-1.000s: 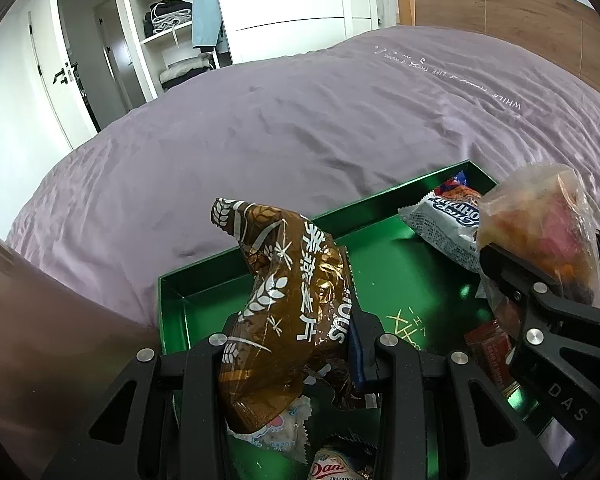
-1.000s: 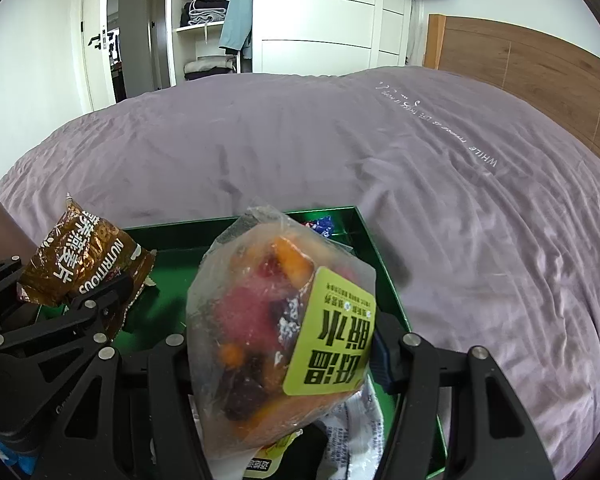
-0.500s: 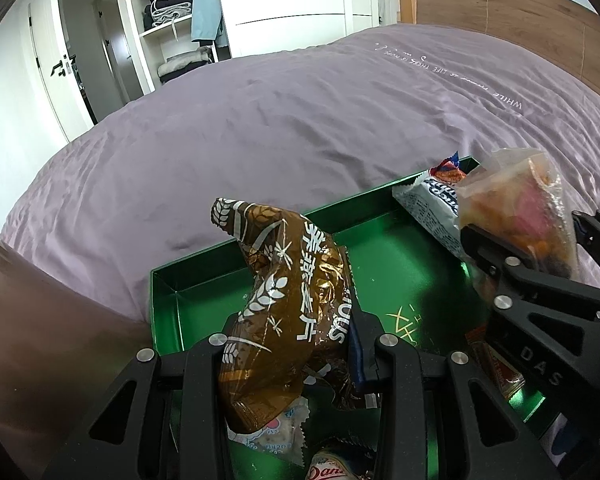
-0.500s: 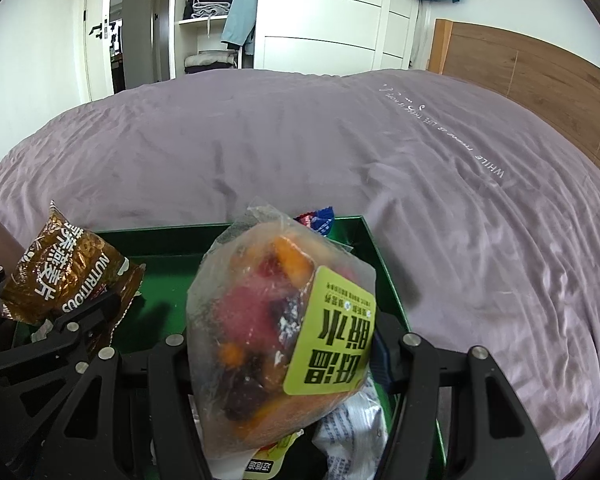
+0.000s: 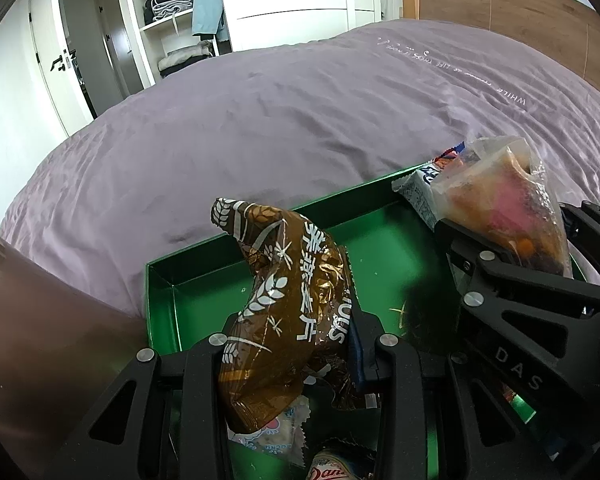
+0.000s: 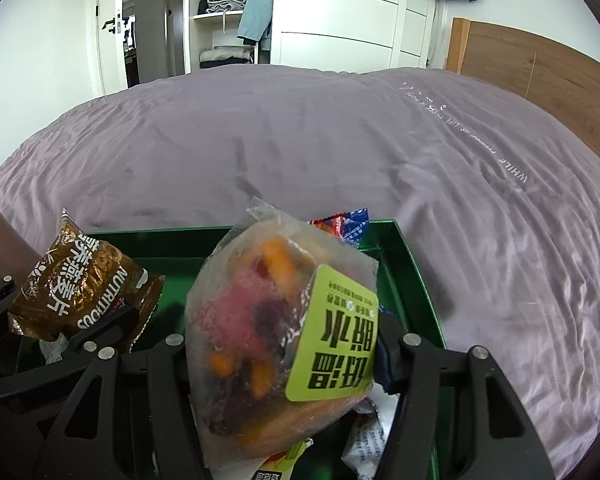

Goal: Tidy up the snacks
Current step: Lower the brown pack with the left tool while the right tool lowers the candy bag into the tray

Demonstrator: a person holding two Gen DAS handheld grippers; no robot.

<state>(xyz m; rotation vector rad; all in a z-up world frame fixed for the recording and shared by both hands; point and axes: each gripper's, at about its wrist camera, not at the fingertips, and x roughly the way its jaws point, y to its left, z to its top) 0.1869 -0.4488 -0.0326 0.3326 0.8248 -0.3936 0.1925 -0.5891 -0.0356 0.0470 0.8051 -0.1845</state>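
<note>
A green tray (image 5: 168,280) lies on the purple bed (image 5: 300,112). My left gripper (image 5: 288,344) is shut on a brown oat snack bag (image 5: 284,304) and holds it above the tray's left half; the bag also shows in the right wrist view (image 6: 80,292). My right gripper (image 6: 284,344) is shut on a clear bag of dried fruit with a green label (image 6: 276,328), held above the tray's right half (image 6: 412,264). That bag shows at the right of the left wrist view (image 5: 508,204).
Several snack packets lie in the tray: a white and blue packet (image 5: 420,192) at its far right corner, small wrappers (image 5: 276,436) under my left gripper. A wooden headboard (image 6: 540,76) stands at right. A wardrobe with shelves (image 6: 228,12) stands beyond the bed.
Both grippers have risen and drawn back a little with their bags held. The tray sits lower in both views.
</note>
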